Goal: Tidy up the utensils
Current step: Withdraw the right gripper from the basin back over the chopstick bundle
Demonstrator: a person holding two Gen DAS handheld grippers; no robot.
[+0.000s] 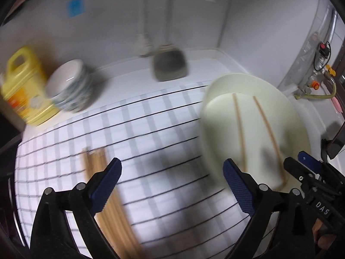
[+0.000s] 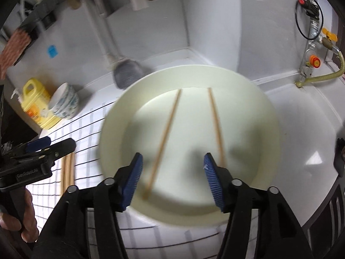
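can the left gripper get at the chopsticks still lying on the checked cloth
Probably yes. The left gripper is open and empty, the chopstick bundle lies just below its left finger on the checked cloth, and nothing covers it.

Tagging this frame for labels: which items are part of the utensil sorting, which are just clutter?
Job:
two chopsticks lying apart in the cream plate
chopstick bundle on the checked cloth
left gripper, open
right gripper, open

Clutter:
yellow jug
stacked bowls
hanging spatula
gas valve
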